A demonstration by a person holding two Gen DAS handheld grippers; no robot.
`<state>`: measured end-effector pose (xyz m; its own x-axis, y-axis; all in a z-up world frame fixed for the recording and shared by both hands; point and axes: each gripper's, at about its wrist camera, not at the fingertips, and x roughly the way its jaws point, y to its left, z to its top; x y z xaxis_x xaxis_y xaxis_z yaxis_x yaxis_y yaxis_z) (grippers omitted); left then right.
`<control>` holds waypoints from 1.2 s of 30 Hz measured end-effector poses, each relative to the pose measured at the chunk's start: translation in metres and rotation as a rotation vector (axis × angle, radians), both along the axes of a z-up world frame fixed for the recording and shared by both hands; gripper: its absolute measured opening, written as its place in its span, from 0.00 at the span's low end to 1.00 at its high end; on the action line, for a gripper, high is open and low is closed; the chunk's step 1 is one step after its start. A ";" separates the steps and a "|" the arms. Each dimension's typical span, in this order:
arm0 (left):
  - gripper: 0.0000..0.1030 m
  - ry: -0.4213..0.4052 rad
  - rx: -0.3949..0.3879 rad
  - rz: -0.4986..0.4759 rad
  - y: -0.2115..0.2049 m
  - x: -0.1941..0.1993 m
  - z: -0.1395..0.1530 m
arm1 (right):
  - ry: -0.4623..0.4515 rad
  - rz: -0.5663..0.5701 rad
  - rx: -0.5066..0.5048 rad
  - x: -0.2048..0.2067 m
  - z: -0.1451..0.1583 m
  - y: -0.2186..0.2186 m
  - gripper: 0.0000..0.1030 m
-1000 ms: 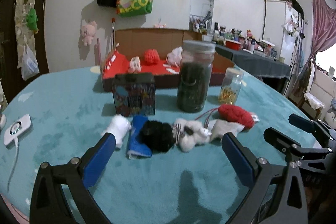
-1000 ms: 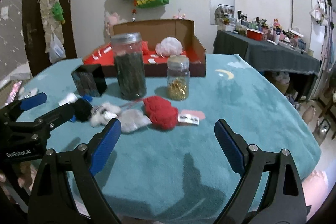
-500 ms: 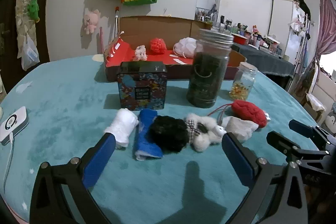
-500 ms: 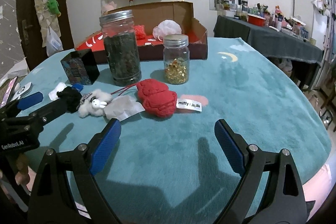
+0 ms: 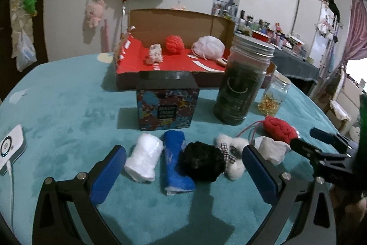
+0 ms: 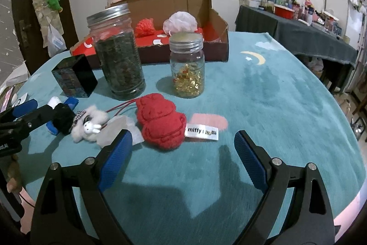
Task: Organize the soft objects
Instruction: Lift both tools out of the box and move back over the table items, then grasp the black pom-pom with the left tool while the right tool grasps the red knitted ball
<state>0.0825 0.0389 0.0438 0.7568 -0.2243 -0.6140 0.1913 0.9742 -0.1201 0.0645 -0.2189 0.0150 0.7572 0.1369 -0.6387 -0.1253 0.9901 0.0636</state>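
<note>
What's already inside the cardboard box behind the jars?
Inside the cardboard box, on its red floor: a red knitted ball, a pale pink mesh pouf, a small pinkish plush and white paper slips. The tall jar hides the right corner.

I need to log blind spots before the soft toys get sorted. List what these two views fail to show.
- Small jar, left wrist view: partly hidden behind the tall jar.
- White roll and blue roll, right wrist view: mostly covered by the left claw and the black pompom.
- Patterned box, right wrist view: its print is too dark to read.
- Cardboard box, right wrist view: part of its floor is blocked by both jars.
</note>
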 end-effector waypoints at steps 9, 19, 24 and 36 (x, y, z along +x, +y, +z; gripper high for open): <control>0.79 0.029 0.097 -0.121 -0.016 0.009 -0.006 | 0.072 0.046 -0.008 0.028 0.004 -0.005 0.89; 0.36 0.053 0.136 -0.152 -0.017 0.016 -0.012 | 0.185 0.212 0.119 0.053 -0.006 0.003 0.41; 0.27 0.042 0.124 -0.173 -0.017 0.013 -0.006 | 0.168 0.257 0.155 0.050 -0.003 0.005 0.29; 0.27 0.011 0.094 -0.218 -0.030 0.016 0.009 | 0.100 0.274 0.209 0.041 0.019 -0.003 0.29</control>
